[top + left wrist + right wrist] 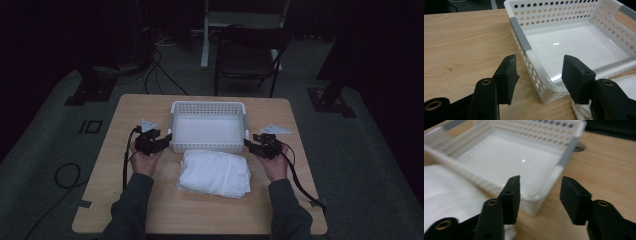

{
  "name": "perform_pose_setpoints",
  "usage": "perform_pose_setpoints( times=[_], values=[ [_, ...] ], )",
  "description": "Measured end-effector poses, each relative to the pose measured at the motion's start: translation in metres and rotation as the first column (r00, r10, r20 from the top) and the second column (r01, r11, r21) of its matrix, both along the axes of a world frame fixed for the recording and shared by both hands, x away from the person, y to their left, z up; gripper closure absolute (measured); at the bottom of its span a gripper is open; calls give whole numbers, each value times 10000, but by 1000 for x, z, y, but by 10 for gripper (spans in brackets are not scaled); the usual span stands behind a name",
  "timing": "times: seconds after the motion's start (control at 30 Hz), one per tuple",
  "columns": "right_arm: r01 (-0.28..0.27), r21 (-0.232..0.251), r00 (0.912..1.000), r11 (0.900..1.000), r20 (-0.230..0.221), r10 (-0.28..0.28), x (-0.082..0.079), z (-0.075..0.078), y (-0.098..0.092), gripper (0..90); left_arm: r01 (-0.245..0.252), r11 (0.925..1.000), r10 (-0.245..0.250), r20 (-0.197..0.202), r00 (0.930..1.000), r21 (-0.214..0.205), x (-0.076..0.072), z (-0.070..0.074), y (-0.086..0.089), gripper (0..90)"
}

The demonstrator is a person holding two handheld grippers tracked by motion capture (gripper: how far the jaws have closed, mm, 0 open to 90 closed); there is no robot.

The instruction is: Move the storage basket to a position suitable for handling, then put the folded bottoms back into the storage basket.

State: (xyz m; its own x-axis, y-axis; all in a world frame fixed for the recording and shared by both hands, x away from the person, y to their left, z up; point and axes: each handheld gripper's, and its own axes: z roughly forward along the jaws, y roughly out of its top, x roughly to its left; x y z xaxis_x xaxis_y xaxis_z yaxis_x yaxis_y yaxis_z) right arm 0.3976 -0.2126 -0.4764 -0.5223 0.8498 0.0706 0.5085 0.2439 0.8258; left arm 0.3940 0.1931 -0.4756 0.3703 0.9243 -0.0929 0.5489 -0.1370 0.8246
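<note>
A white perforated basket (207, 104) with grey handle strips stands empty at the middle back of the wooden table (150, 205). A folded white cloth (215, 172) lies just in front of it. My left gripper (167, 137) is at the basket's near left corner, open. In the left gripper view its jaws (540, 60) stand either side of that corner of the basket (520, 32) without touching it, with the cloth (626, 82) at the right. My right gripper (248, 142) is open at the near right corner. In its view the jaws (541, 180) frame the basket wall (564, 157), beside the cloth (446, 192).
A dark chair (250, 55) stands behind the table on grey carpet. Cables (65, 175) trail on the floor at the left, and black stand bases sit at both back corners. Bare wood lies to either side of the basket and cloth.
</note>
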Motion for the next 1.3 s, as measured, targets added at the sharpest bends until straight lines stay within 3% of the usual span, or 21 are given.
perform_pose_setpoints(
  times=[0.27,0.43,0.57,0.93,0.97,1.3],
  values=[
    [-285,-166,9994,9995,-188,282,-13,1,5,471,420,9991,-420,79,9991,-8,-12,4,-8,448],
    [-221,-109,9995,9997,-208,219,-27,3,5,351,710,9974,-711,145,9974,82,-22,3,-14,421],
    [-214,-435,9995,9988,-229,204,-34,0,7,299,863,9962,-863,-40,9963,96,-26,-4,-19,414],
    [-518,-453,9981,9976,-359,502,-46,-8,9,248,1104,9938,-1107,-187,9937,-138,-36,-9,-26,413],
    [-506,-432,9978,9978,-442,487,-47,-10,8,246,1209,9921,-1221,-346,9919,-334,-37,-9,-27,412],
    [-581,-355,9962,9977,-667,556,-54,-17,11,234,1548,9872,-1562,-371,9870,-389,-45,-9,-39,400]
  ],
)
